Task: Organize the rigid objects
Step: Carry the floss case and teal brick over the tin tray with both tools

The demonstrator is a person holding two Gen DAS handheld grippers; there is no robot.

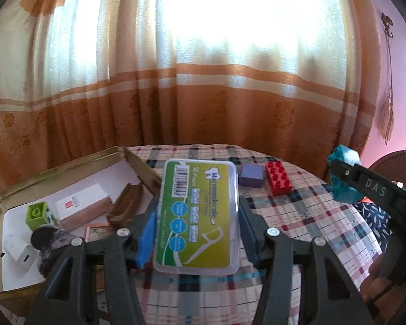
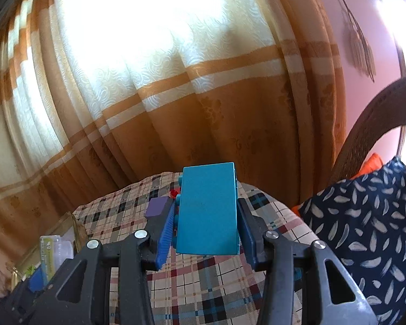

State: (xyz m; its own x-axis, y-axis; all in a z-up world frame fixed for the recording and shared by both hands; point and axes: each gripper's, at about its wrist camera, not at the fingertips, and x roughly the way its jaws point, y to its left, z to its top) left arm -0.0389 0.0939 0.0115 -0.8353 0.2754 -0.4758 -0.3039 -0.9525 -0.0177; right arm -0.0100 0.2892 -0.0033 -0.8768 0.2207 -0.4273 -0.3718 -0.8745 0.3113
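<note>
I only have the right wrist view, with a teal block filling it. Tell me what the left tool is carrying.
Observer: The left tool is shut on a clear plastic floss-pick case with a green label, held flat above the plaid tablecloth.
Operator: Report what is in the tin beside it.
Observer: The open gold metal tin holds a lime-green toy brick, a white-and-tan box and a brown comb.
Operator: List what remains loose on the cloth.
Observer: A red studded toy brick lies beside a purple cube block, past the case.
</note>
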